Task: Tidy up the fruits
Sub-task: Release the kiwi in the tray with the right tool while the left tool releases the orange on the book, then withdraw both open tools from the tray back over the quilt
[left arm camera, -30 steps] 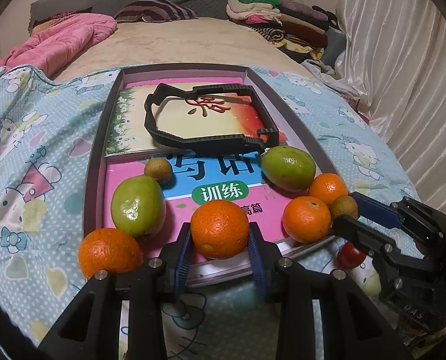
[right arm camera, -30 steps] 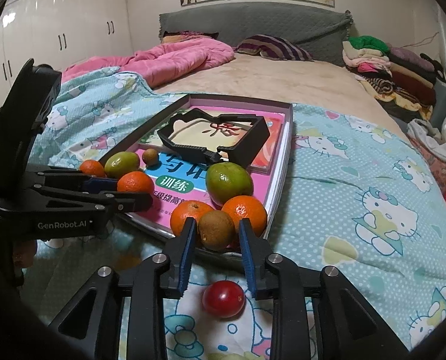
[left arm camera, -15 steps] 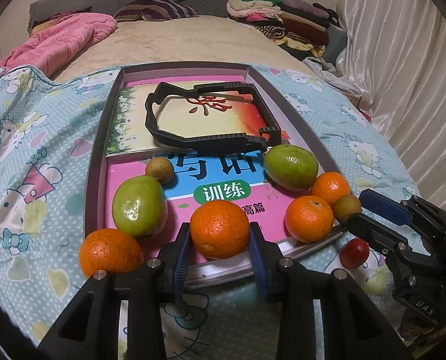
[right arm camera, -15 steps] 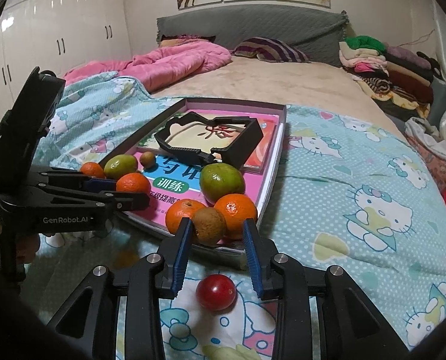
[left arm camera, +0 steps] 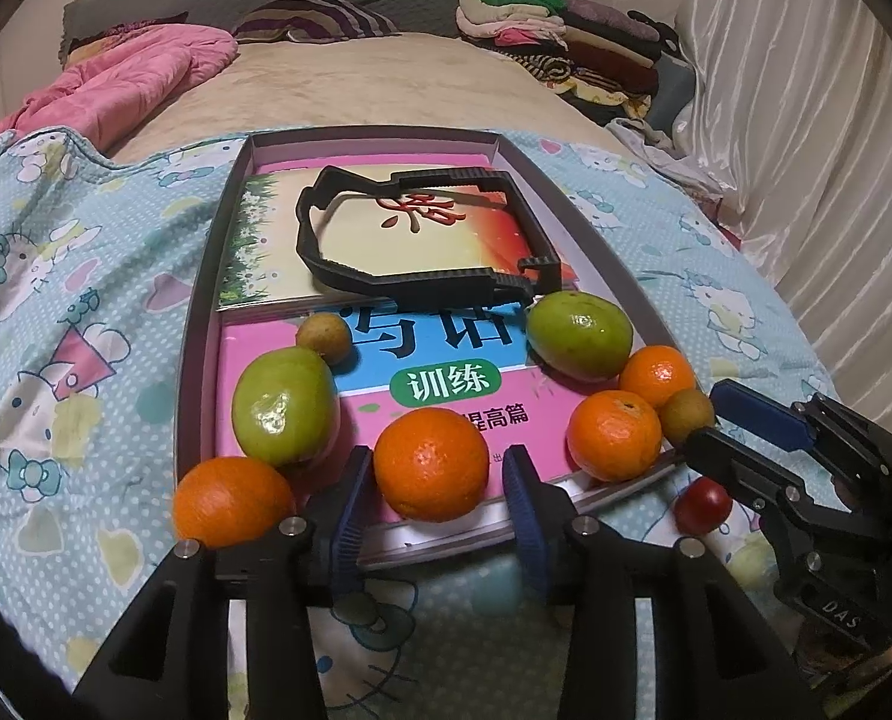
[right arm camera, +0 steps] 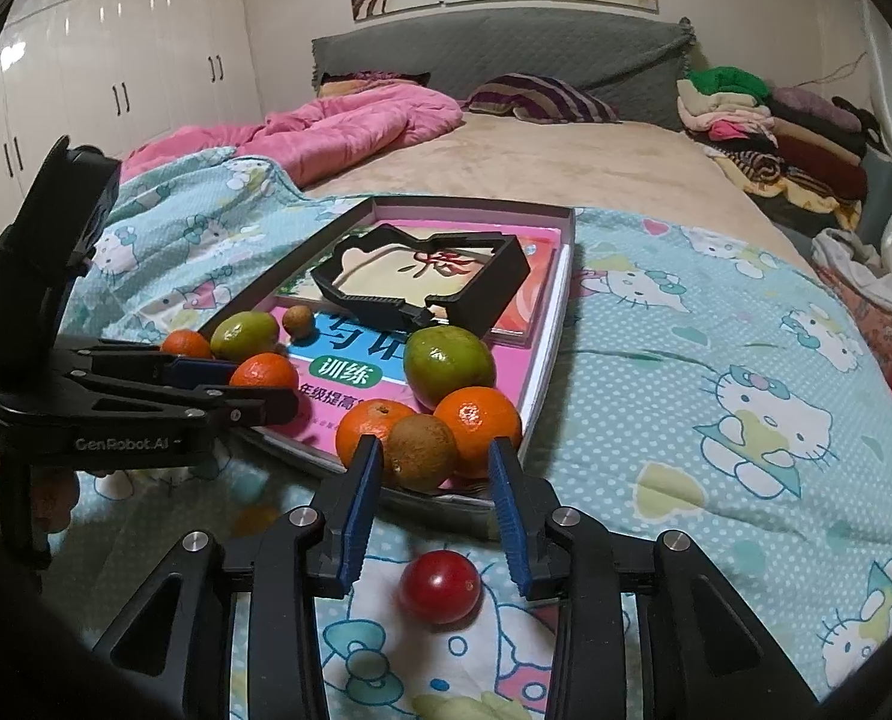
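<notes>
A shallow box (left arm camera: 206, 276) with pink books lies on the bed. Fruits lie on its near end: an orange (left arm camera: 431, 463) between the fingers of my left gripper (left arm camera: 433, 468), a green fruit (left arm camera: 283, 405), a small brown fruit (left arm camera: 323, 336), another green fruit (left arm camera: 581, 335), two oranges (left arm camera: 614, 435) and a brown fruit (left arm camera: 686, 415). One orange (left arm camera: 230, 501) lies at the box's left corner. My left gripper is open, its pads apart from the orange. My right gripper (right arm camera: 437, 483) is open, just short of the brown fruit (right arm camera: 423, 451). A red fruit (right arm camera: 440, 587) lies on the blanket below it.
A black plastic frame (left arm camera: 422, 240) lies on the far book in the box. The Hello Kitty blanket (right arm camera: 716, 372) covers the near bed. A pink quilt (right arm camera: 350, 126) and a pile of folded clothes (right arm camera: 776, 120) lie farther back. A white curtain (left arm camera: 806, 120) hangs at the right.
My right gripper has pulled back and opened, letting go of the brown fruit, which rests at the box edge. My left gripper's fingers have spread slightly off the orange.
</notes>
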{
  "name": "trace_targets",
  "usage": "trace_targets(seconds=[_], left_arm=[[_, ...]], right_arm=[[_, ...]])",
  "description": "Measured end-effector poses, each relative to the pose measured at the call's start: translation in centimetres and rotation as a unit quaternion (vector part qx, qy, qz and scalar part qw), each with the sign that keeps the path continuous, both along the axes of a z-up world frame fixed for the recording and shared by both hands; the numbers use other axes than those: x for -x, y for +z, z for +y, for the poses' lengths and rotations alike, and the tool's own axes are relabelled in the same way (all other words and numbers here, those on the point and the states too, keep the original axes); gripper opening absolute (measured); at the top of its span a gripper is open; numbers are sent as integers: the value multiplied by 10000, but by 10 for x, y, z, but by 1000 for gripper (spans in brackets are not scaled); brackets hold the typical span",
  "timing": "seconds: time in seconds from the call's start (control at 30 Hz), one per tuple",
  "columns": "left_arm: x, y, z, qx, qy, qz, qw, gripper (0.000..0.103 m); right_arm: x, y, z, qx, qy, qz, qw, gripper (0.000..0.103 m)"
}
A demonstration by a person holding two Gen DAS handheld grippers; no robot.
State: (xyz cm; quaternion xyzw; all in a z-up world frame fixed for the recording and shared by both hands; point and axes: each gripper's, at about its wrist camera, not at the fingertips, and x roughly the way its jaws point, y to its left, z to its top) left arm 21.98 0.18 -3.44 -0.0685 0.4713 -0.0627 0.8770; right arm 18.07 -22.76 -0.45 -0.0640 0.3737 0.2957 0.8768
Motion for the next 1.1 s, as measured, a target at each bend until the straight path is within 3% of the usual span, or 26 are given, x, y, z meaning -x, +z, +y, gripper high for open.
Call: trace_targets(seconds=[0.37, 0.67, 0.9, 1.1], left_arm=[[12, 13, -3, -49, -2, -192, 9998, 58], [25, 31, -5, -42, 46, -388, 9992, 76], [35, 43, -11, -150, 82, -549, 9983, 89], [43, 52, -13, -214, 68, -660, 9976, 89]], right_arm=[[0, 4, -5, -146, -105, 28, 9998, 56], [4, 12, -13, -179, -219, -81, 9996, 66], [12, 22, -18, -212, -275, -206, 9992, 68], [20, 31, -24, -244, -299, -320, 9987, 70]])
